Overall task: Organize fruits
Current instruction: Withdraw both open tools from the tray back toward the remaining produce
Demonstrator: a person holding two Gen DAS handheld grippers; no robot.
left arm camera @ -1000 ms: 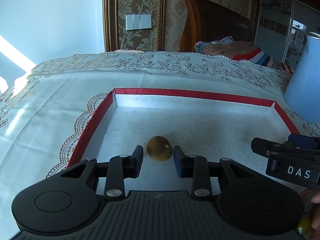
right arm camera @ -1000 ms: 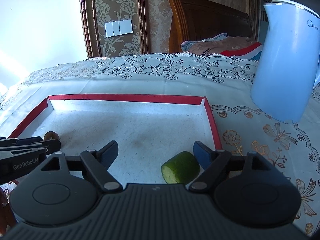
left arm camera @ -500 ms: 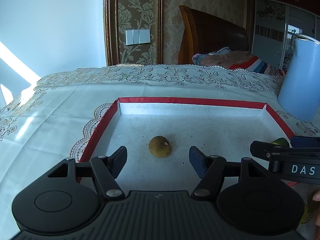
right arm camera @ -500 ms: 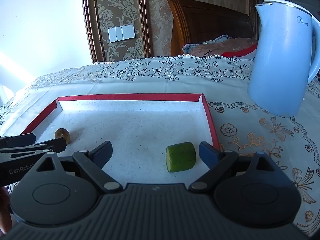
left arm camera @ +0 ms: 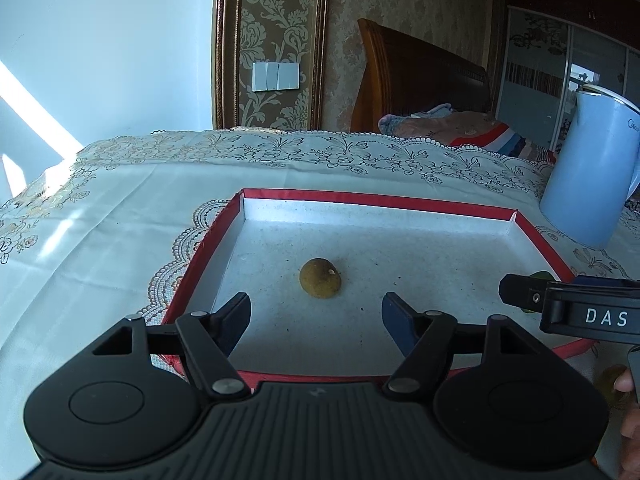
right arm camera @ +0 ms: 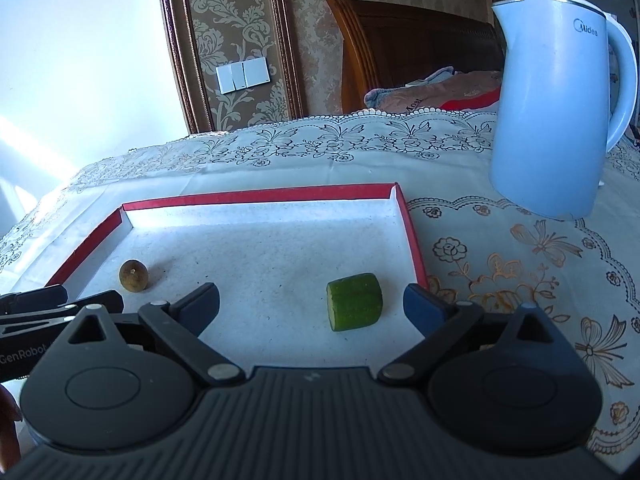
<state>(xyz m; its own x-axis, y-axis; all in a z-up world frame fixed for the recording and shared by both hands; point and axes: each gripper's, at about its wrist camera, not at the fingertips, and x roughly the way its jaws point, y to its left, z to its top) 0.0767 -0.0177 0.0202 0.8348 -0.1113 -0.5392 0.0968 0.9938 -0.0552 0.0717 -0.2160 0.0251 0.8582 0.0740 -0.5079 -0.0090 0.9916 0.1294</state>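
A small brown round fruit [left arm camera: 320, 283] (a longan, by its dull rough skin) lies on the floor of the red-rimmed tray [left arm camera: 372, 199], toward its left side and clear of the walls. A cut green chunk [right arm camera: 353, 301], cucumber-like with a pale sliced face, lies toward the tray's right side, close to the right wall but not touching it. The two pieces are well apart.

The left gripper [left arm camera: 316, 314] sits just short of the brown fruit, its fingers [left arm camera: 236, 314] opening and nothing between them; the fruit rests beyond the tips, untouched. The right gripper [right arm camera: 310, 304] has fingers [right arm camera: 420, 306] spread wide and opening too; the green chunk lies roughly level with the tips, nearer the right finger, with a visible gap on both sides, so nothing is held.

Both pieces look to be set down in the tray, so the placing step seems done. A risk now is a clipped fruit: the right finger is close to the green chunk, and a sideways drift while pulling away could nudge it against the tray wall. The round fruit would roll at a light knock. The grippers are also near each other at the tray's front edge and could collide. On the lace-patterned cloth over the worktop stands a light blue Midea kettle [right arm camera: 556, 104], near the tray's far right corner, within reach of a careless swing.
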